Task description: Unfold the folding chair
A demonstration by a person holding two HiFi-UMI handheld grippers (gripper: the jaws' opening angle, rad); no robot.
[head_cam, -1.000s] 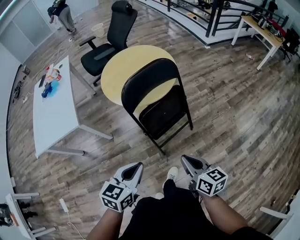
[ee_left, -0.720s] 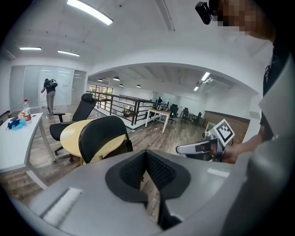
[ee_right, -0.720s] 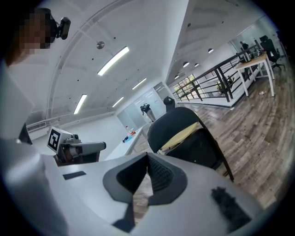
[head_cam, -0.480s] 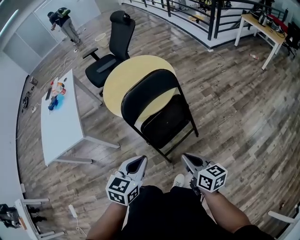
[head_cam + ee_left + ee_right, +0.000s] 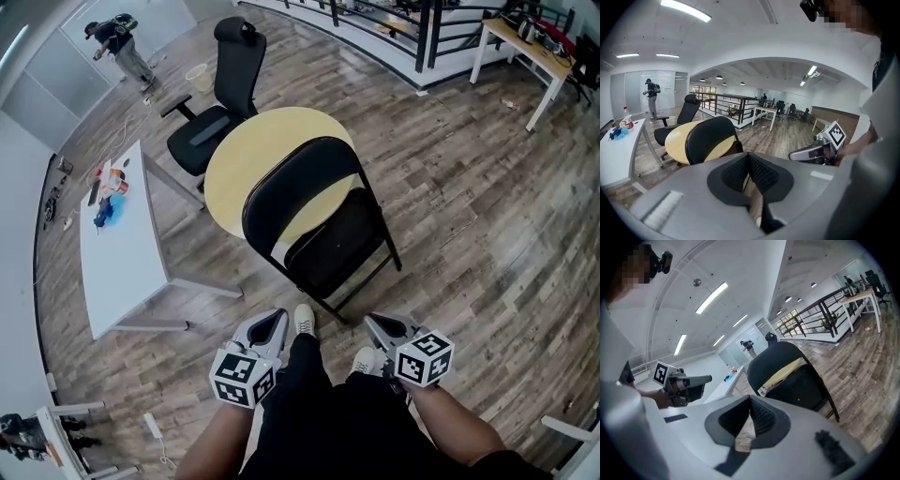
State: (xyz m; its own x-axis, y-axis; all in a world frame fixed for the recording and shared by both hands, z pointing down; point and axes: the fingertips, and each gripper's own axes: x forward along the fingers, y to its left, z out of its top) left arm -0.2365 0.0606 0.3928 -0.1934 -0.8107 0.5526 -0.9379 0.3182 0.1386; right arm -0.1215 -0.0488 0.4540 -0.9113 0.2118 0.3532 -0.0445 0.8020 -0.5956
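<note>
A black folding chair (image 5: 314, 211) stands folded on the wood floor, leaning against a round yellow table (image 5: 272, 159). Its backrest (image 5: 710, 139) faces me and fills the right gripper view's middle (image 5: 785, 369). My left gripper (image 5: 274, 324) hangs low at the chair's near left, jaws shut and empty. My right gripper (image 5: 379, 326) hangs at the chair's near right, also shut and empty. Neither touches the chair. Each gripper shows in the other's view: the right gripper (image 5: 813, 152) and the left gripper (image 5: 684, 383).
A black office chair (image 5: 217, 89) stands behind the round table. A white desk (image 5: 122, 244) with a bottle and small items runs along the left. A railing (image 5: 412, 28) and another desk (image 5: 525, 47) lie far right. A person (image 5: 117, 37) stands far off. My feet (image 5: 304, 319) are near the chair.
Both grippers have drifted forward toward the chair, and my left foot has stepped forward between them. The chair has not moved.
</note>
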